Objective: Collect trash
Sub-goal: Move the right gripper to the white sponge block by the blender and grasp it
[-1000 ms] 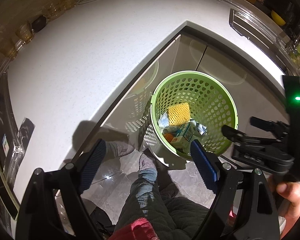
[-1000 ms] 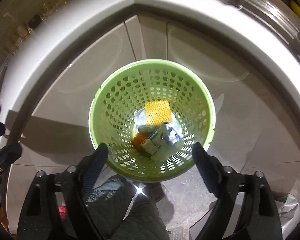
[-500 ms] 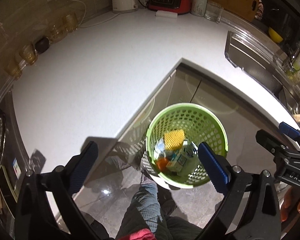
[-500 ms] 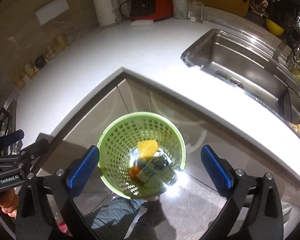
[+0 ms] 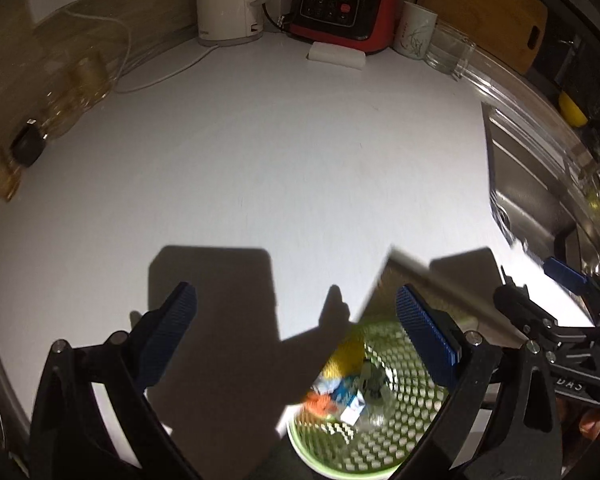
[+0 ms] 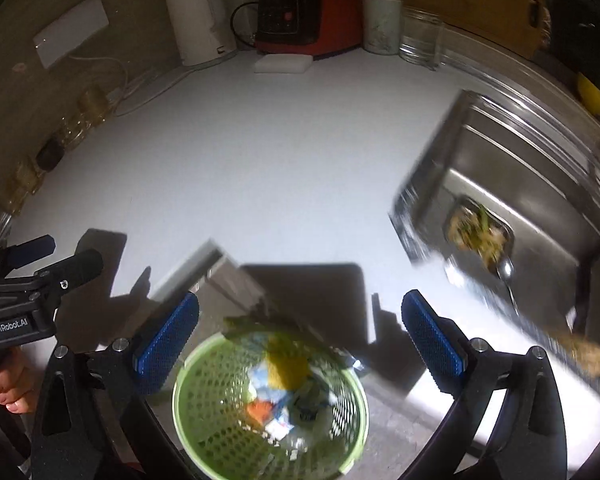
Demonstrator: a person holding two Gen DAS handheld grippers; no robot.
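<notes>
**Both grippers empty above the counter, trash lies in the green basket**

The left gripper (image 5: 296, 336) has its jaws wide apart, and nothing is between its blue pads (image 5: 426, 340). The right gripper (image 6: 300, 340) is the same: jaws fully spread, nothing between them. Both point down toward the corner of the white countertop (image 5: 280, 168), and both cast dark shadows on it.

The green perforated basket (image 6: 204, 412) stands on the floor below the counter edge, in front of the cabinet doors. In the right wrist view it is between and below the two fingers. In the left wrist view it is low and to the right, partly behind the right finger. The trash (image 6: 276, 396) lies at the bottom of the basket: a yellow sponge-like piece (image 6: 288, 364), something orange, and blue and white packaging. The picture is blurred here, so finer details cannot be told.

At the back of the counter stand a white kettle (image 5: 228, 0), a red and black cooker (image 5: 340, 4), a white cup (image 5: 416, 30) and a glass jar (image 5: 446, 48), with a white block (image 5: 336, 56) lying before the cooker. A wooden cutting board (image 5: 488, 8) leans on the wall. The steel sink (image 6: 540, 184) is to the right; a dish with food remains (image 6: 478, 232) and a spoon lie in it.

A person's hand (image 6: 6, 384) holds the left gripper's handle.
</notes>
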